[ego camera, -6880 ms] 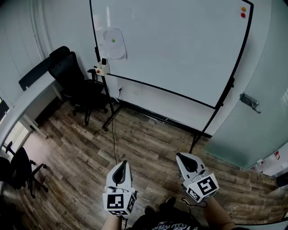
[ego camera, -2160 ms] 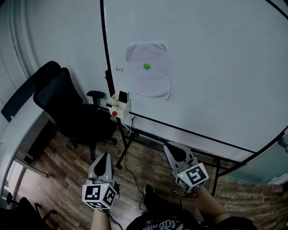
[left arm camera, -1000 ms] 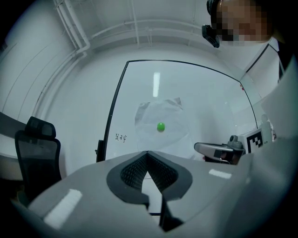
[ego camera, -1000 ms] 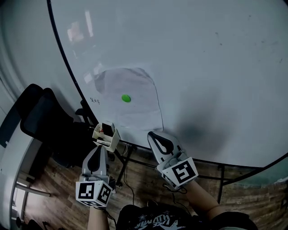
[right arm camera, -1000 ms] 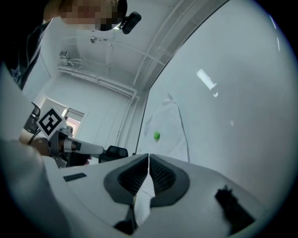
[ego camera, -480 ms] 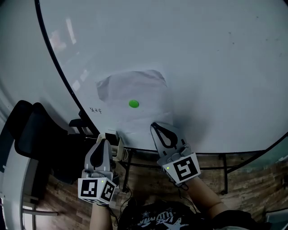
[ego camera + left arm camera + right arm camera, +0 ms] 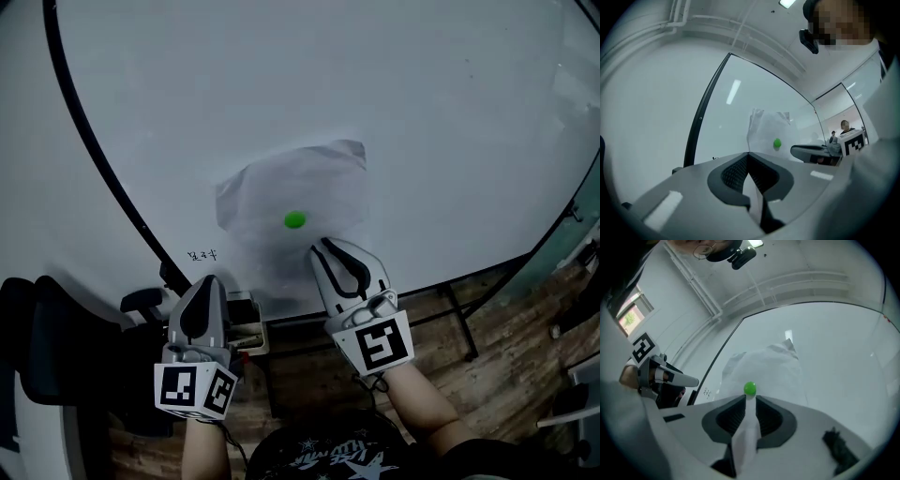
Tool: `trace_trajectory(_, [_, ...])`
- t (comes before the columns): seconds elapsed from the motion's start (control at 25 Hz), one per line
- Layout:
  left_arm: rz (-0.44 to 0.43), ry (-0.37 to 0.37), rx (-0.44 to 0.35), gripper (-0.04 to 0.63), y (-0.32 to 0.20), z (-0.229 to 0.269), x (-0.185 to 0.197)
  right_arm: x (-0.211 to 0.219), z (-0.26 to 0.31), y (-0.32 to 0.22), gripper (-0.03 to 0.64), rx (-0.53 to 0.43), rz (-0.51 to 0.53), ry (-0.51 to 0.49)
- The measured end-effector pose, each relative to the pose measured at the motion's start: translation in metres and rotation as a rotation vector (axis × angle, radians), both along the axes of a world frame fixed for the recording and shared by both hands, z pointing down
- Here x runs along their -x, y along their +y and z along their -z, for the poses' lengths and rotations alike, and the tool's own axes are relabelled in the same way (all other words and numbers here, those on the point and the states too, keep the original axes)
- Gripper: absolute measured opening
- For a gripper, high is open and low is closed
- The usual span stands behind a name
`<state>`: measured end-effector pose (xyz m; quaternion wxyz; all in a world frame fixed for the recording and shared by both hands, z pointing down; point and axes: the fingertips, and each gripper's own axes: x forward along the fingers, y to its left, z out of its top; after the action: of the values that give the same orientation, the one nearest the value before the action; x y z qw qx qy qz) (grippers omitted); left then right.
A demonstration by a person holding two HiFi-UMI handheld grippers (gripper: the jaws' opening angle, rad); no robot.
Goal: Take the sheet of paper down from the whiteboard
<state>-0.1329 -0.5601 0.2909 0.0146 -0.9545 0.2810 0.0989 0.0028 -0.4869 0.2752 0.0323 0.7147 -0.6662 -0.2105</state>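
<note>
Only one sheet (image 7: pixel 272 192), one green magnet (image 7: pixel 294 220); left gripper (image 7: pixel 748 154) jaws together; right gripper (image 7: pixel 750 398) jaws just opening, empty.

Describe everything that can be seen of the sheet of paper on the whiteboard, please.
The sheet of paper is white, thin and wrinkled. It hangs slightly tilted, low on the whiteboard near its left frame. One round green magnet pins it near the middle. Its top right corner looks lifted off the board. No writing shows on it. The right gripper, whose jaws have just been opening with nothing between them, points at the magnet; whether it touches the paper cannot be told.
</note>
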Motion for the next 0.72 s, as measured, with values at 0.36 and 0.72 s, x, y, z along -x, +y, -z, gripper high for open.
trace_trajectory(0.36, [-0.155,0.004,-0.010,0.008,-0.015,0.006,-0.007,0.009,0.016,-0.025,0.138,0.045,-0.210,0.091])
trace_trajectory(0.72, [-0.224,0.016,-0.021,0.008,-0.022,0.016,-0.007,0.007,0.020,-0.045,0.143,0.059,-0.348,0.158])
